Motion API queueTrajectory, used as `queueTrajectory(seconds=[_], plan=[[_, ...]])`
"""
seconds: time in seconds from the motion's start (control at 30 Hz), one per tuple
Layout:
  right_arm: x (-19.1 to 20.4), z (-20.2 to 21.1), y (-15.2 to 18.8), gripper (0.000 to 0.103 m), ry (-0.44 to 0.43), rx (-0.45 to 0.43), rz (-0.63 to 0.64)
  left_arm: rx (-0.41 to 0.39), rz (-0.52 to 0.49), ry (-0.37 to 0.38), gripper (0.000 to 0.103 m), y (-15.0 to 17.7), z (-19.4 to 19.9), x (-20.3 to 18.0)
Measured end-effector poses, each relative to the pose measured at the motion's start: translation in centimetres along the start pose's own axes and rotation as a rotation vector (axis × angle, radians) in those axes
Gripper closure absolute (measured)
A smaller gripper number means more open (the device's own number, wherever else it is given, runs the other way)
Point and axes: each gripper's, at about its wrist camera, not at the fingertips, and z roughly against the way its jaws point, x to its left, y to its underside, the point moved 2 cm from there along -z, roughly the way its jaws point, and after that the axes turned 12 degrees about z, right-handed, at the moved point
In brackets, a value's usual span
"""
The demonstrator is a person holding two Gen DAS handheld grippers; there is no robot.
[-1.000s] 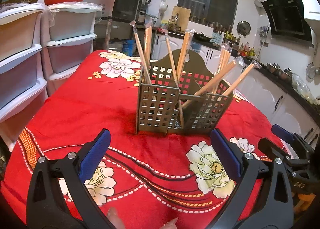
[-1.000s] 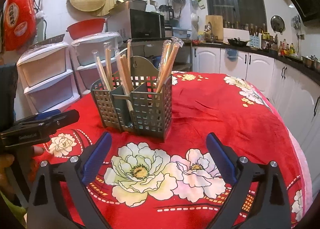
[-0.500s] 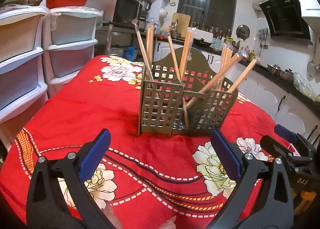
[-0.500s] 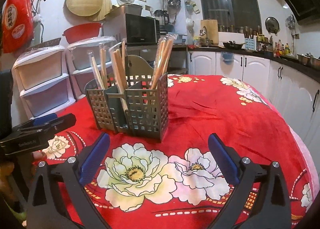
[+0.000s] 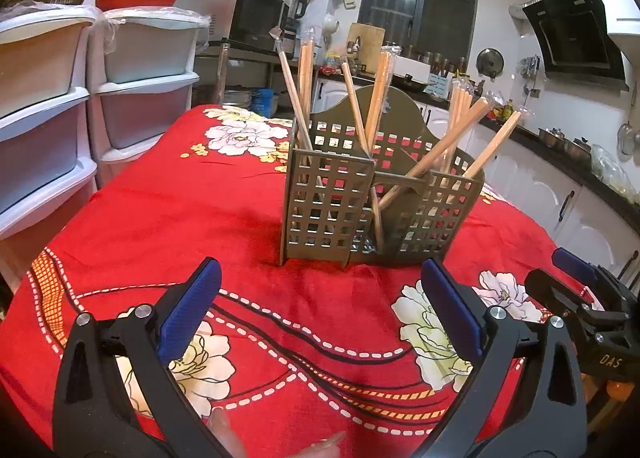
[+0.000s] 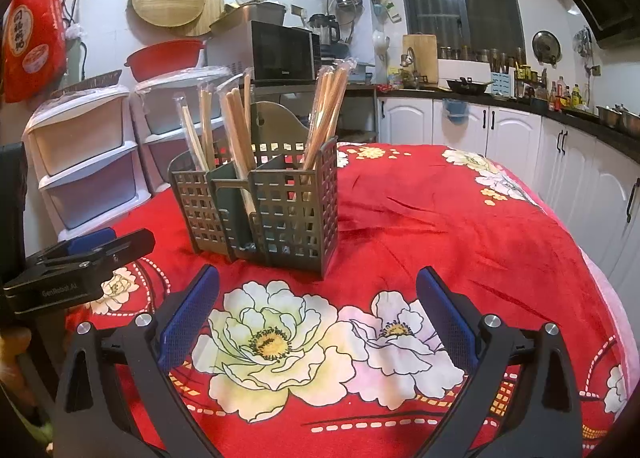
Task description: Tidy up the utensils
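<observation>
Red floral tablecloth (image 5: 168, 218) covering table. Olive-green slotted plastic utensil caddy (image 5: 360, 214) standing at frame centre, holding wrapped wooden chopsticks (image 5: 378, 94) leaning in its compartments. Left gripper (image 5: 320, 306) hovering at lower frame, jaws gaping wide, gripping nothing. Right gripper (image 6: 318, 308) likewise spread wide, empty, well short of caddy.

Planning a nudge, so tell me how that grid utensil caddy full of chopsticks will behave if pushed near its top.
The caddy looks like thin perforated plastic, so probably light. Tall wrapped chopsticks lean well above its rim, which may make it tip rather than slide. The soft red tablecloth would likely grip or bunch under its base.
</observation>
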Motion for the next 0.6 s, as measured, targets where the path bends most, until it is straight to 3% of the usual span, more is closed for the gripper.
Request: queueTrajectory(seconds=[0.6], plan=[[-0.01, 0.15, 0.05, 0.007, 0.002, -0.004, 0.004, -0.007, 0.004, -0.018, 0.012, 0.19, 0.08, 0.26]])
